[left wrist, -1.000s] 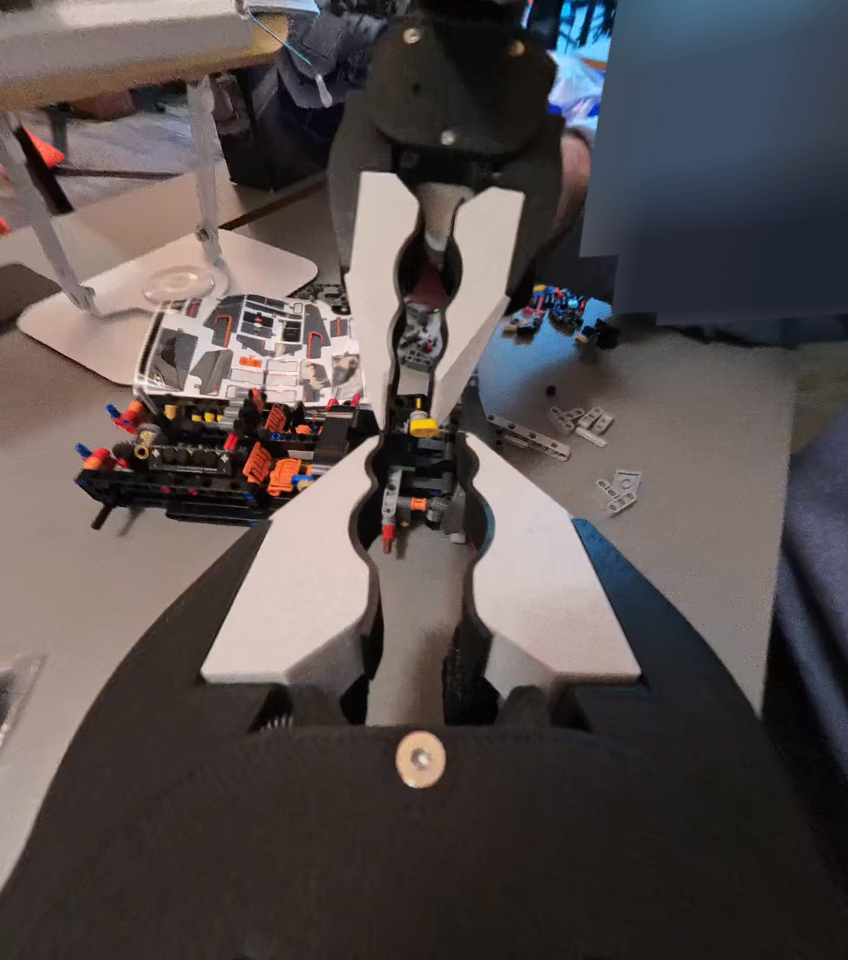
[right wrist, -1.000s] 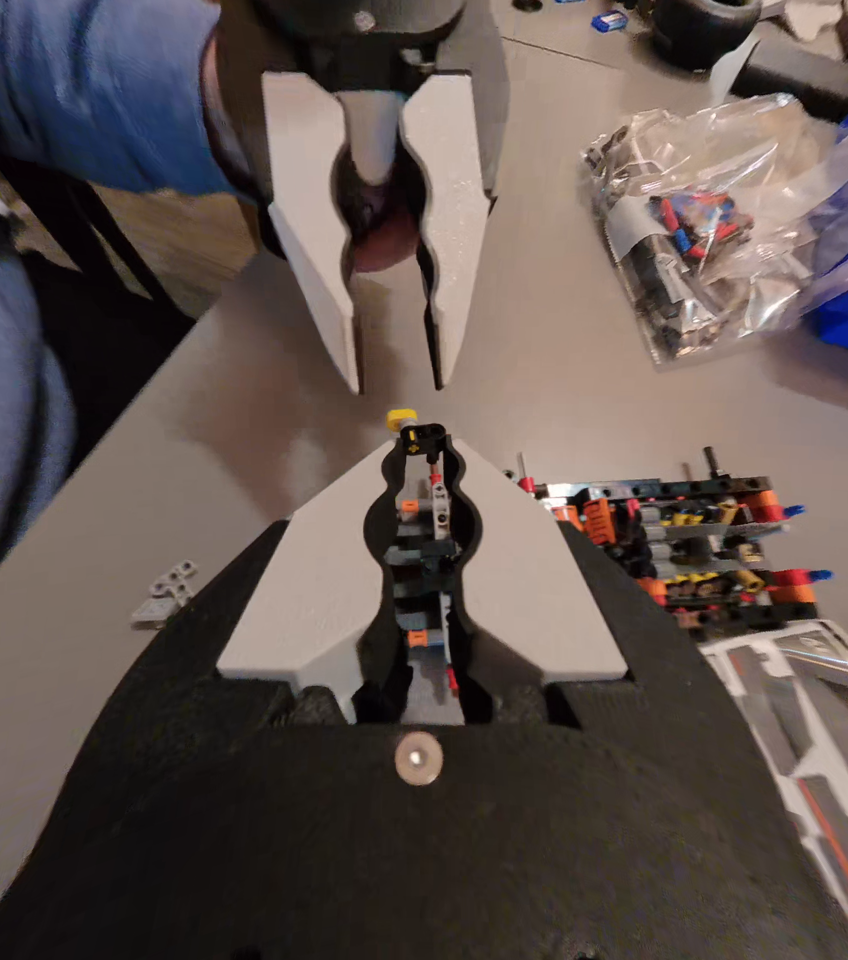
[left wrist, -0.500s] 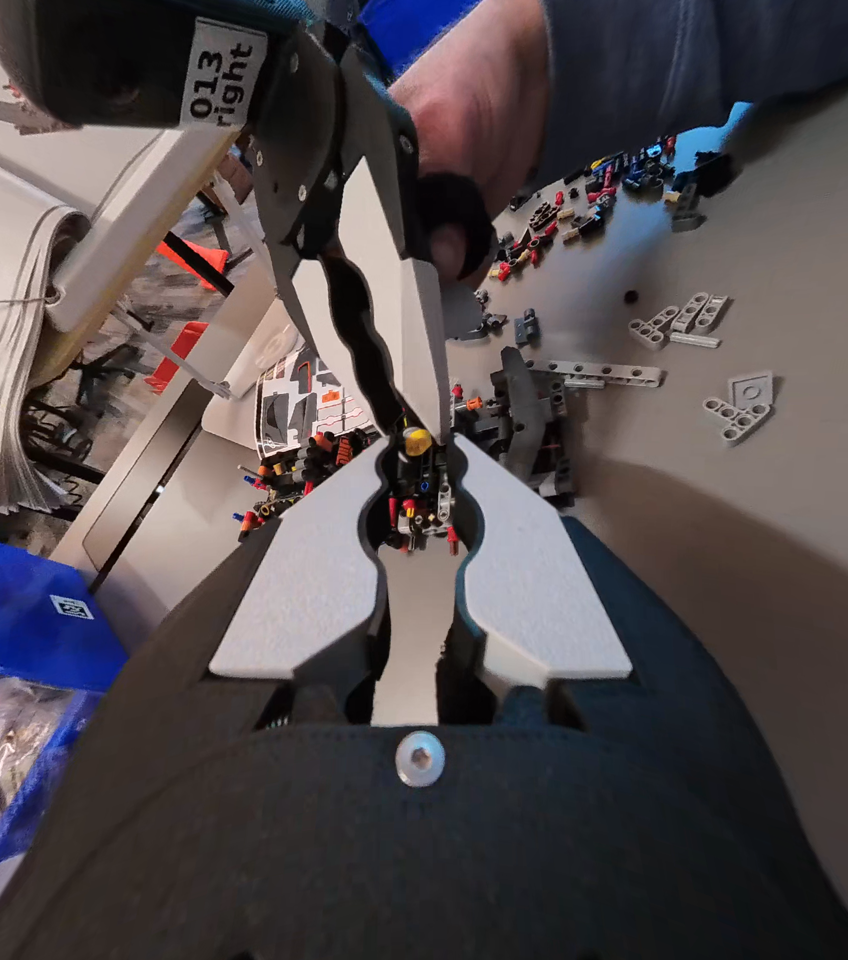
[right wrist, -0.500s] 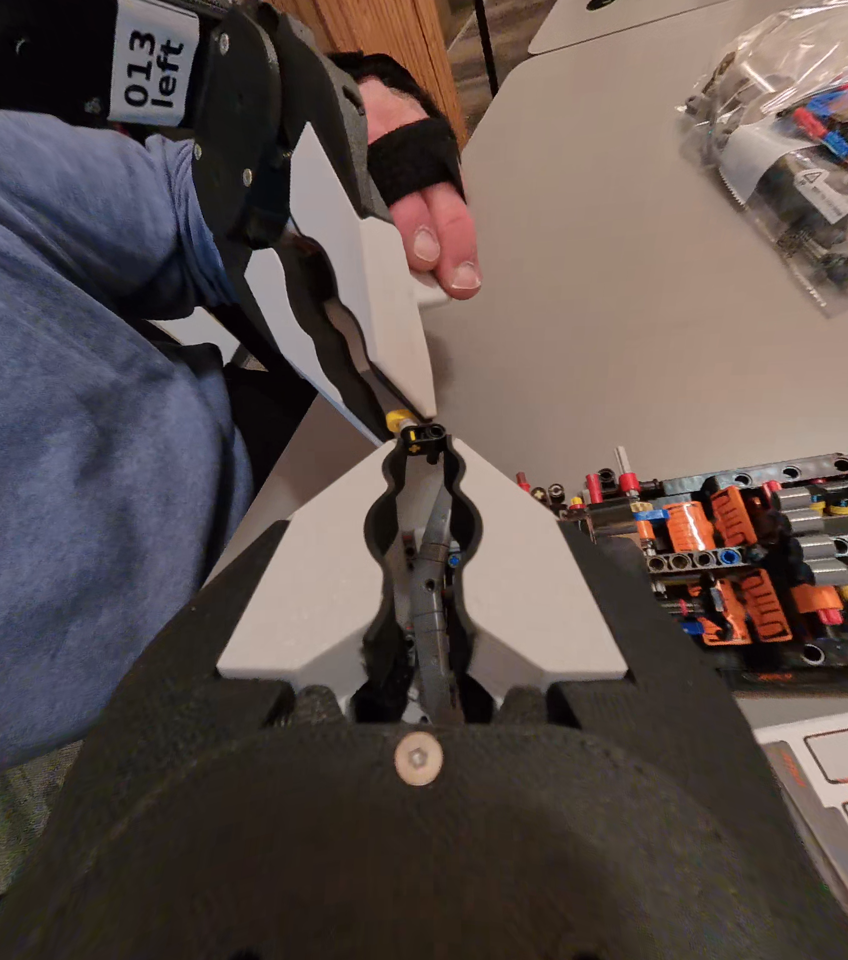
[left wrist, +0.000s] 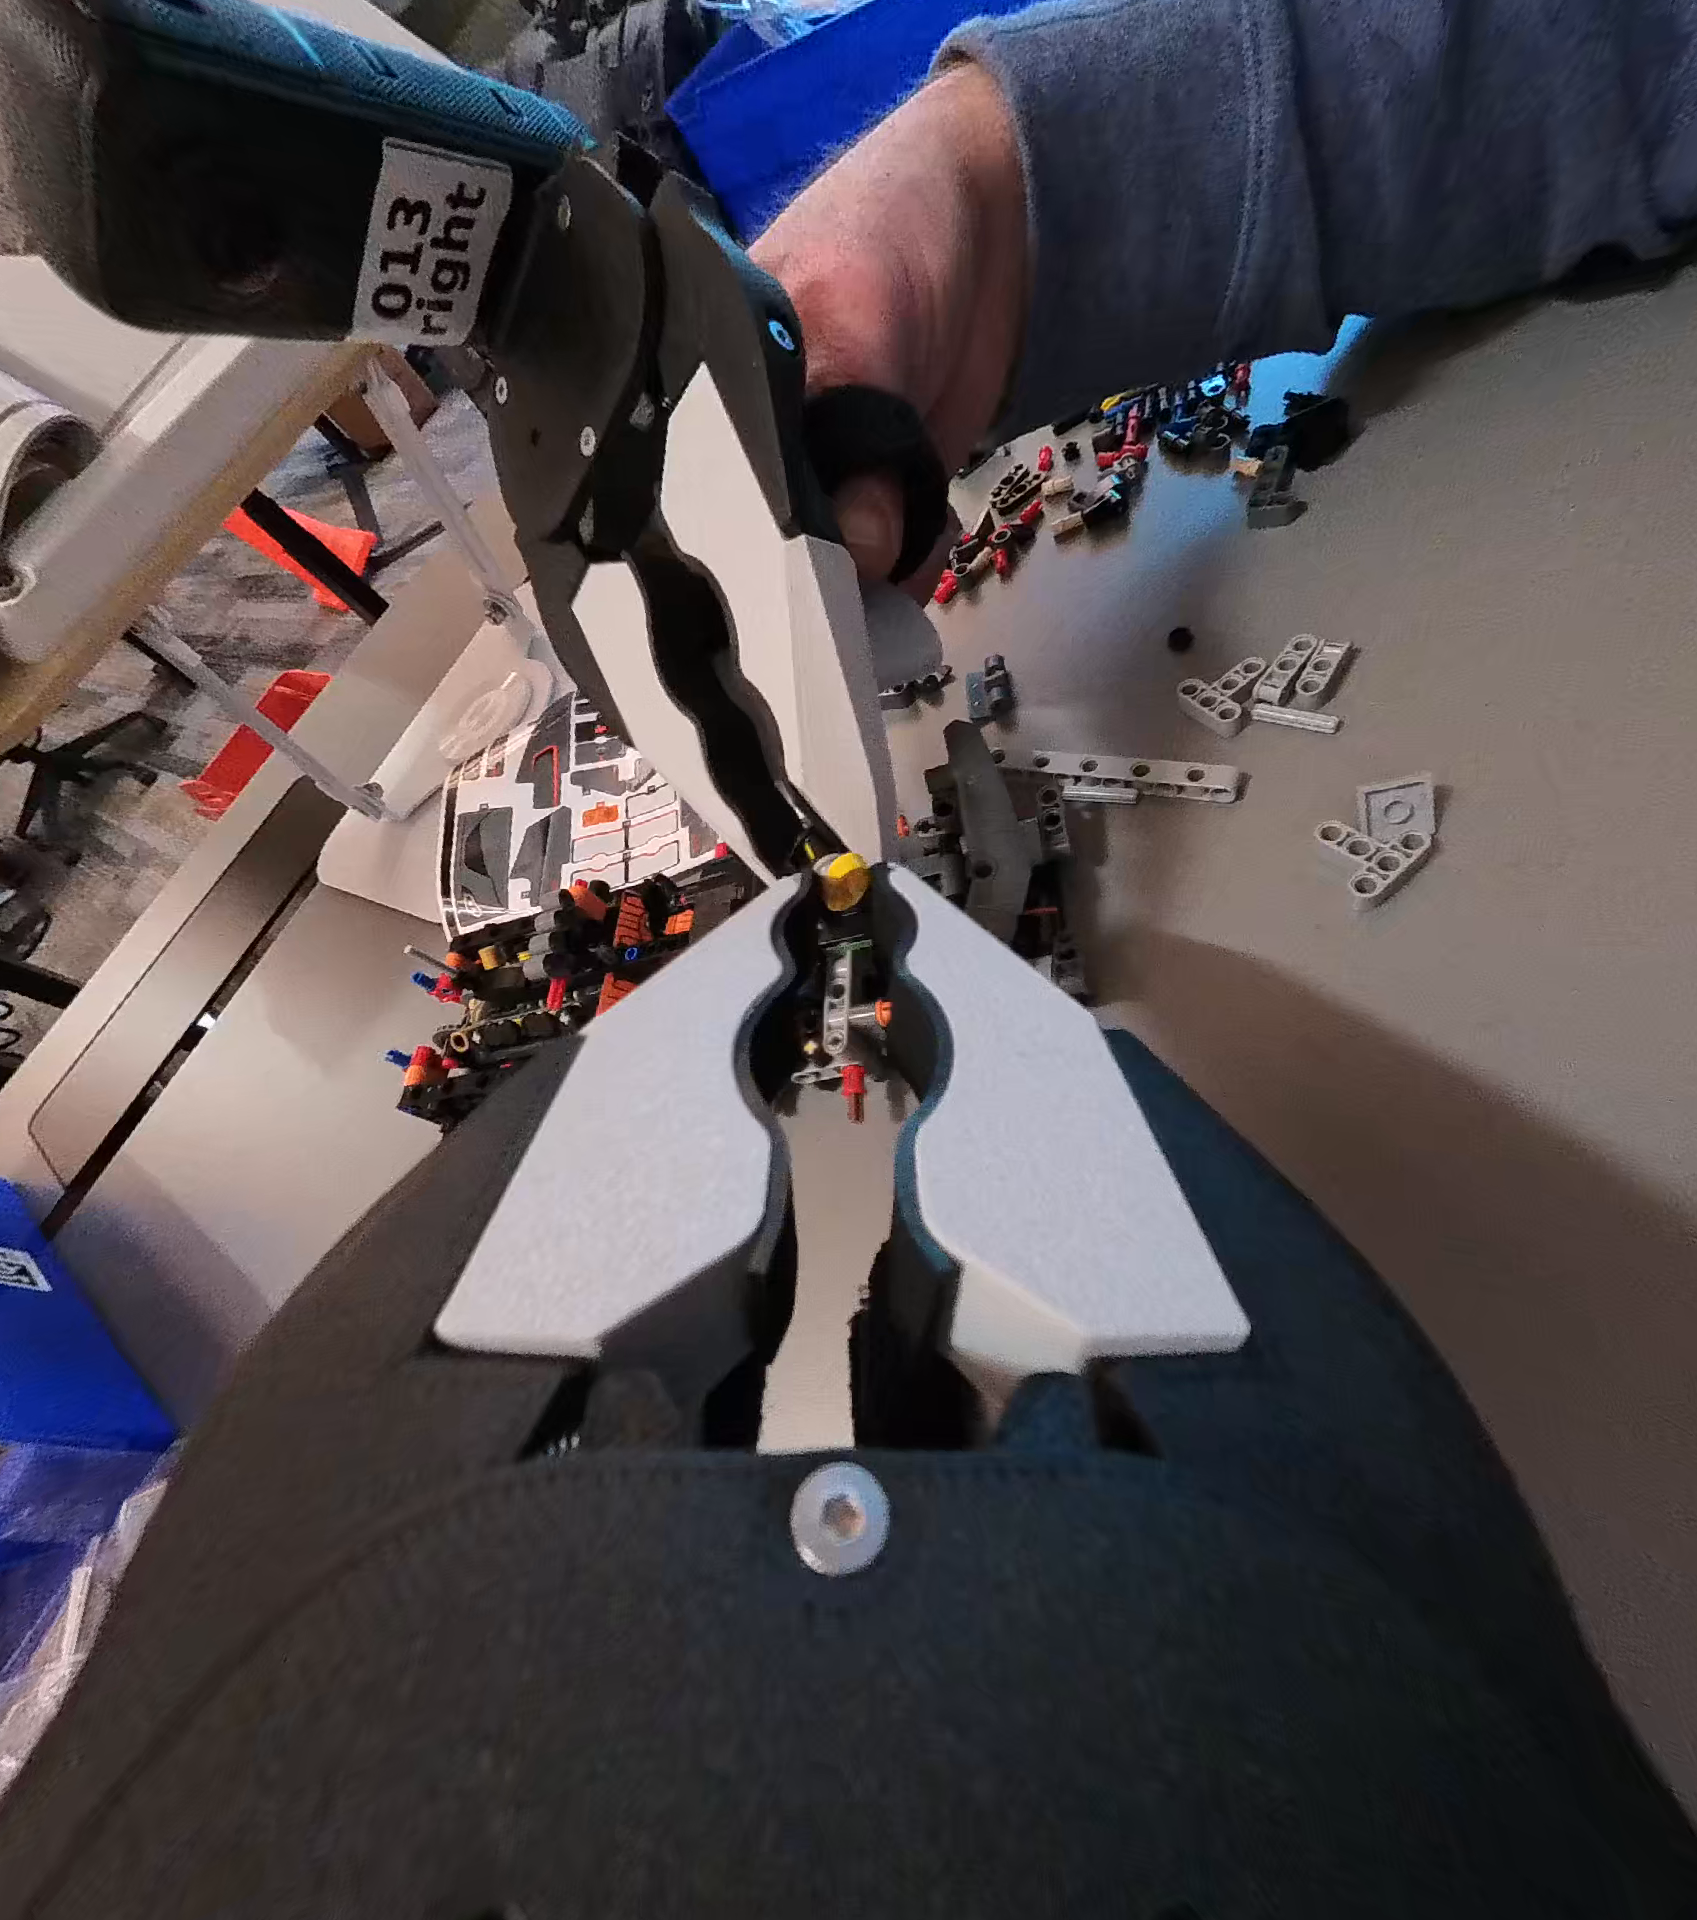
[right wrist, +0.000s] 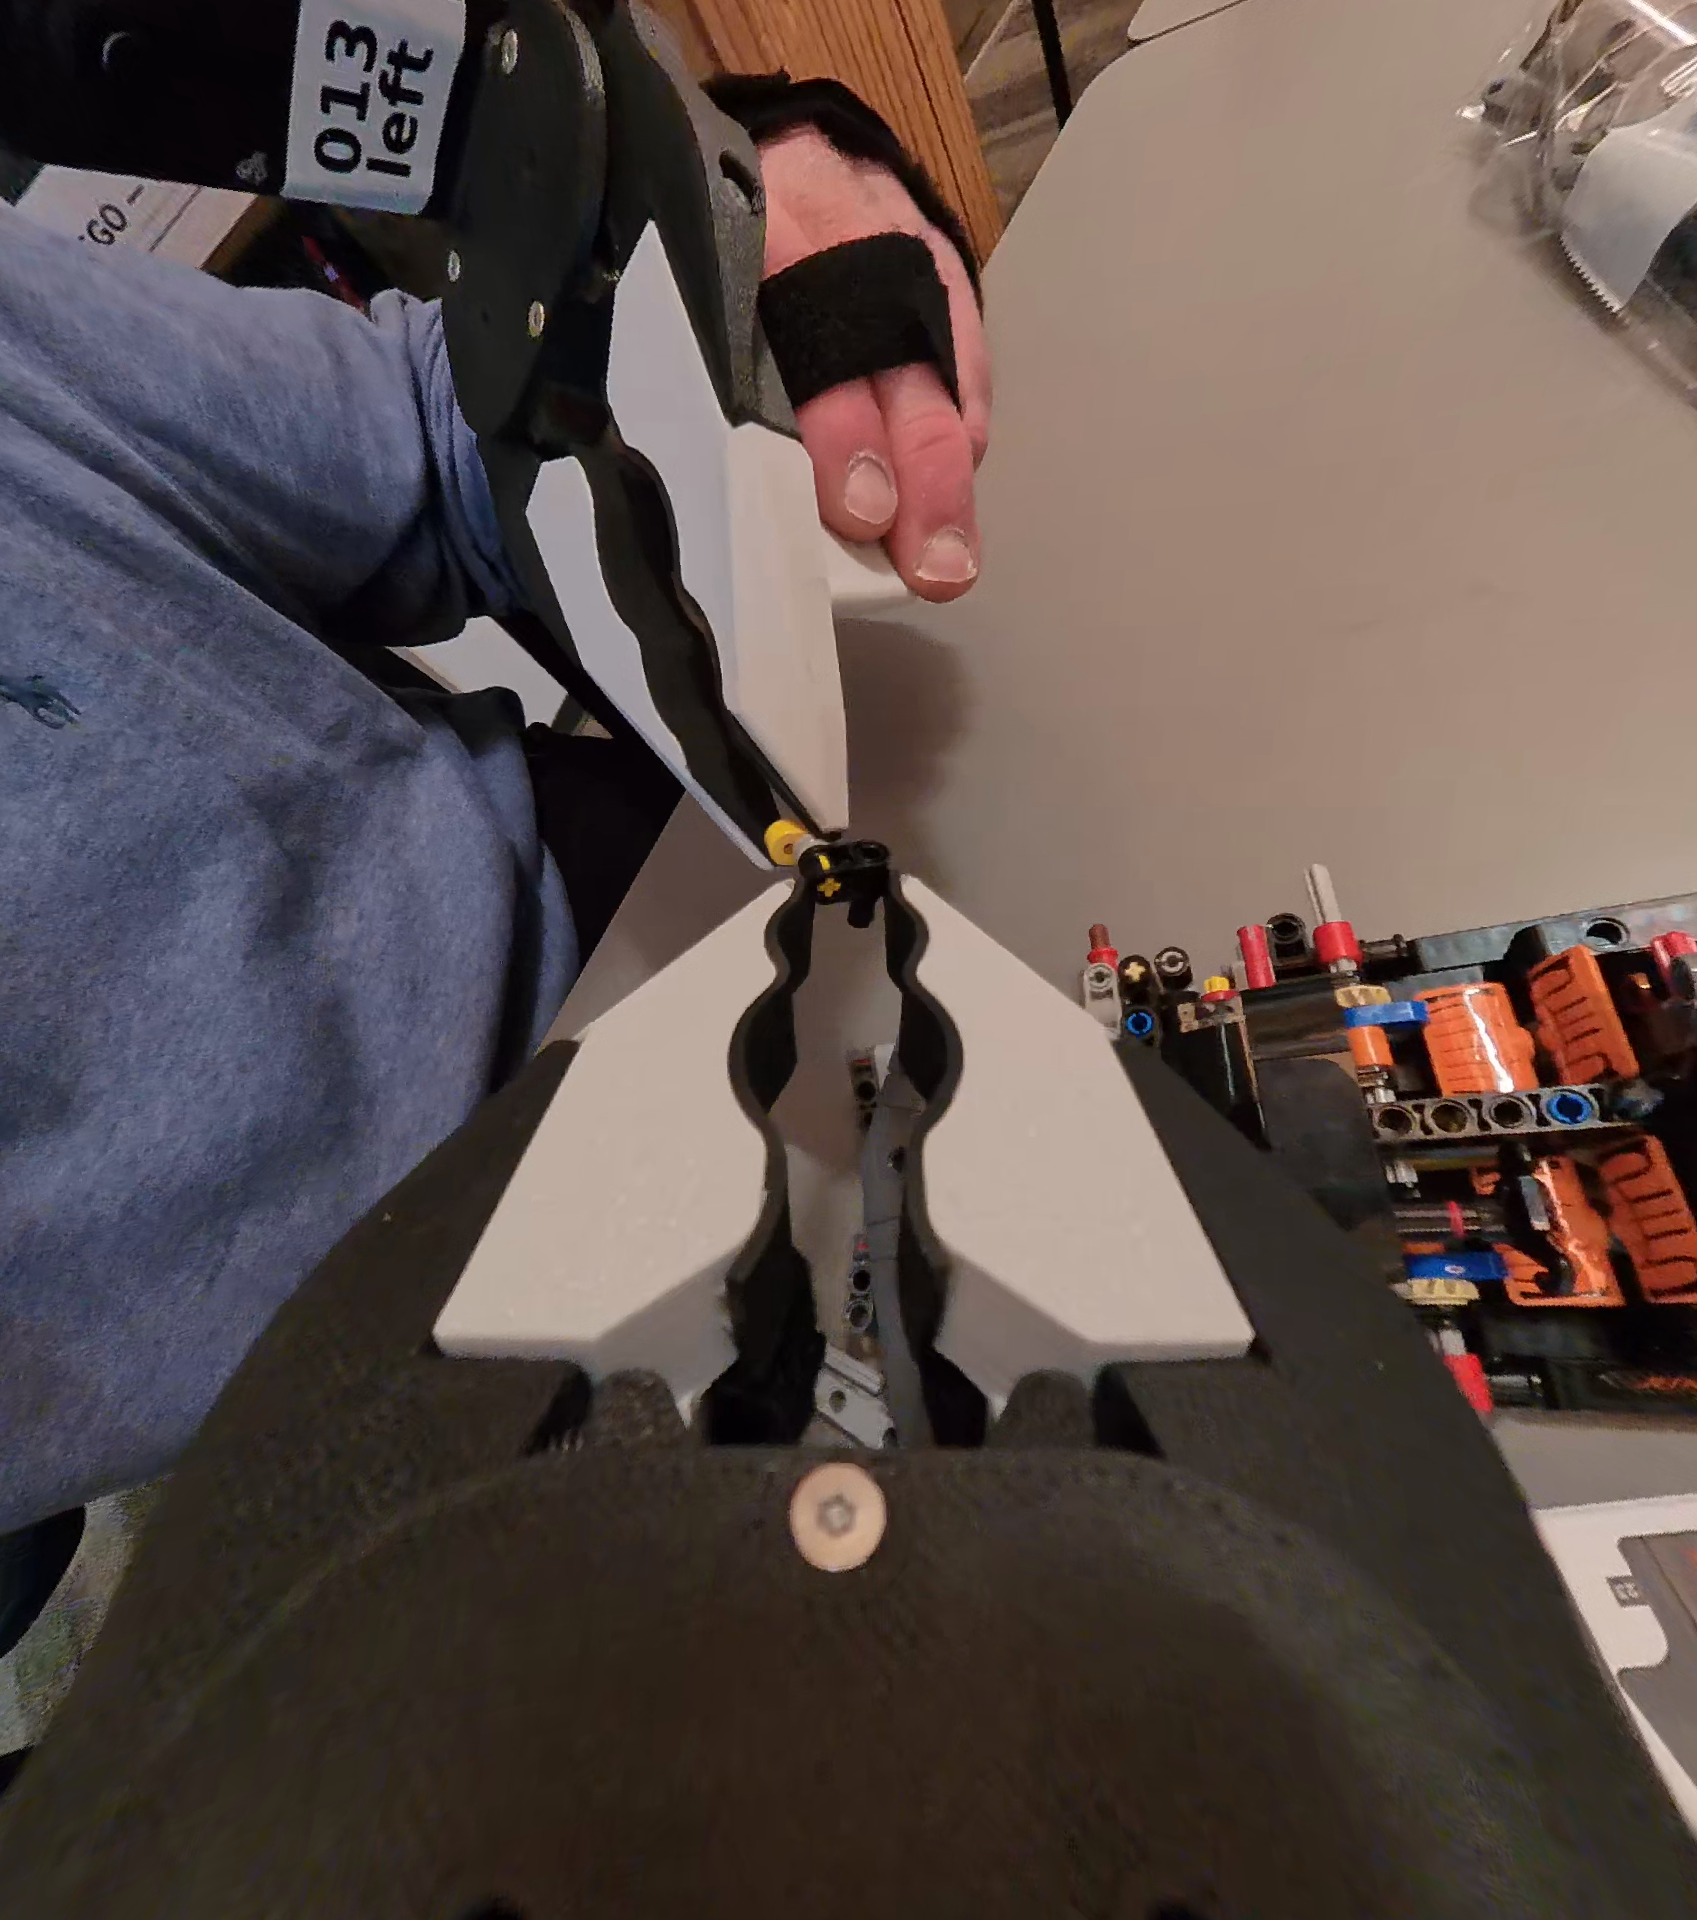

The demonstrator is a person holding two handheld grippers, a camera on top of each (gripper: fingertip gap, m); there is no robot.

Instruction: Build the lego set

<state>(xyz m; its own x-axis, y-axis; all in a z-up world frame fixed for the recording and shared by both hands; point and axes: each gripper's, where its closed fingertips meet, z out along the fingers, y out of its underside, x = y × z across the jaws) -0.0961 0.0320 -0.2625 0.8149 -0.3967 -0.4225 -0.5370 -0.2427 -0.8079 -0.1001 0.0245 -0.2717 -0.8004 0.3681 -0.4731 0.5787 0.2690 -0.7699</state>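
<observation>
Counts: 2 grippers, left [left wrist: 842,883] and right [right wrist: 839,883]. 1 orange-black lego chassis [right wrist: 1509,1122]. 1 sticker sheet [left wrist: 553,821]. 1 parts bag [right wrist: 1675,187]. Loose small pins [left wrist: 1114,457]: too many to count.

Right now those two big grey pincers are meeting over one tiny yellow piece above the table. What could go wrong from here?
1. The small yellow peg is pinched only at the left gripper tips; it could pop out and drop among the loose scattered pieces.
2. The right gripper grips the small black connector just as narrowly, so pushing off-line might twist it free.
3. A dropped part could land by the black-and-orange assembly and hide there.
</observation>
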